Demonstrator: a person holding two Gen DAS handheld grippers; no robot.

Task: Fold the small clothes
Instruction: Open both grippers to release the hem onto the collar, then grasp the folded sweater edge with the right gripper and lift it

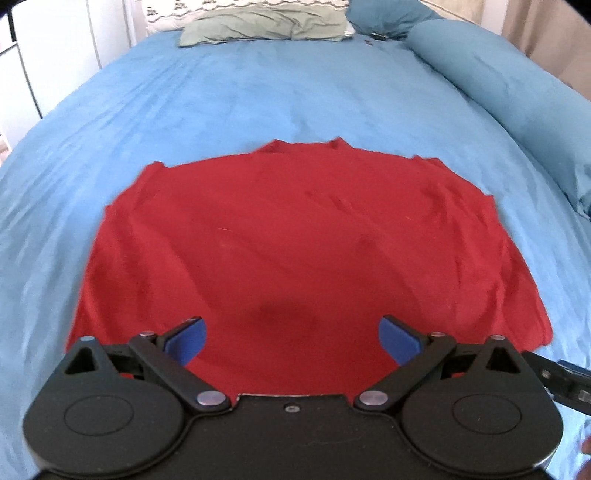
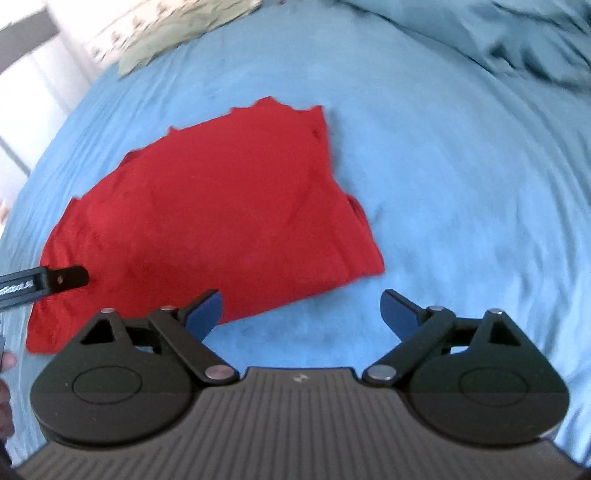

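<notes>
Blue-padded fingers (image 1: pixel 186 341) on the left gripper (image 1: pixel 293 339) are spread wide with nothing caught between them, and the same goes for the right gripper (image 2: pixel 301 314), whose blue pads (image 2: pixel 207 314) are also parted wide and empty. Everything is laid out on a light blue, slightly wrinkled bedspread (image 1: pixel 258 99), so that gets used as the reference. A red, soft-fabric garment (image 1: pixel 295 240) is spread mostly flat near the middle of the bedspread, with its edges looking folded in and a few jagged corners along its far edge. From the left wrist view the left gripper is held right over the near edge of the red garment, which fills the gap between the pads. From the right wrist view the right gripper is placed off the garment's near right corner (image 2: pixel 369 269), with mostly bare bedspread seen between the pads and only the left pad overlapping red cloth. A black bit of the other tool can be spotted at the frame edge in each view. At the far end of the bedspread a pale green, crumpled pillow (image 1: pixel 266 24) is lying, and a teal bolster-like roll of bedding (image 1: pixel 498 85) runs along its right side.
</notes>
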